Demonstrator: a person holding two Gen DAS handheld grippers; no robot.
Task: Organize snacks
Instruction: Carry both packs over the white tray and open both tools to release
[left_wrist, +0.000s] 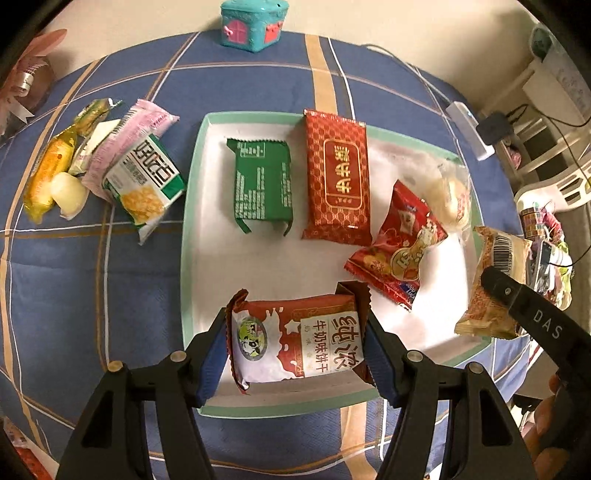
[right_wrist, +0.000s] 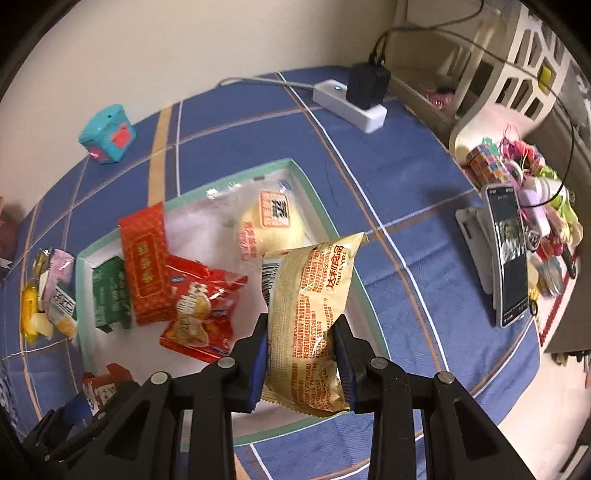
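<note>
Teal house-shaped box (left_wrist: 252, 25), white power strip (right_wrist: 349, 105), propped phone (right_wrist: 506, 254), perhaps showing video.

Both tools (left_wrist: 295, 343) (right_wrist: 301, 363) clamped, pointing steeply down

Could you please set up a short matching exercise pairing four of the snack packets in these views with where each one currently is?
1. milk biscuit packet
2. beige packet
3. green packet
4. pink packet

A. on the tablecloth outside the tray
B. between the right gripper's jaws
C. lying in the tray, free of both grippers
D. between the left gripper's jaws

Pairs: 1-D, 2-B, 3-C, 4-A
</note>
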